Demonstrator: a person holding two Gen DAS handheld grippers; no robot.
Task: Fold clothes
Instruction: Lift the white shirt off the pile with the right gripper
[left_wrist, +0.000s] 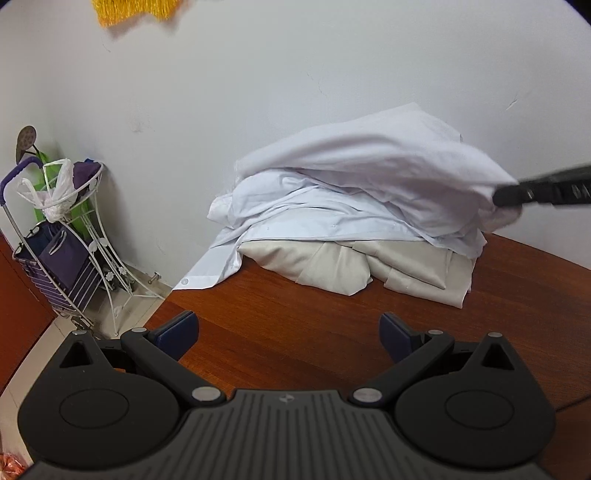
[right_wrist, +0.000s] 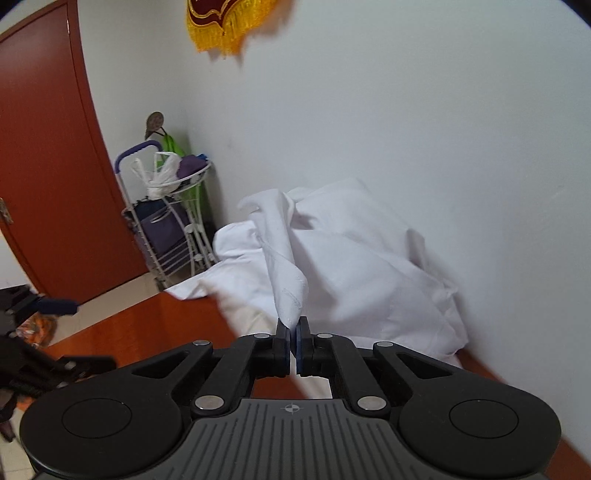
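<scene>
A white shirt (right_wrist: 291, 280) corner is pinched between the R gripper (right_wrist: 293, 332) fingers. L gripper (left_wrist: 288, 332) is held wide, w/ nothing between; the clothes pile (left_wrist: 351, 236) lies ahead on the wooden table (left_wrist: 277, 317).

A plain white cotton shirt (left_wrist: 369, 162) is lying over a pale blue buttoned shirt (left_wrist: 295, 218) and beige folded trousers (left_wrist: 351, 266). The reddish-brown wooden table (left_wrist: 295, 317) is showing faint grain, and a purple striped trolley bag (left_wrist: 62, 266) is standing by the white wall (left_wrist: 258, 74).

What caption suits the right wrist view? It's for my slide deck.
Right tool pinches a white garment off the clothes pile on a wooden table.
</scene>
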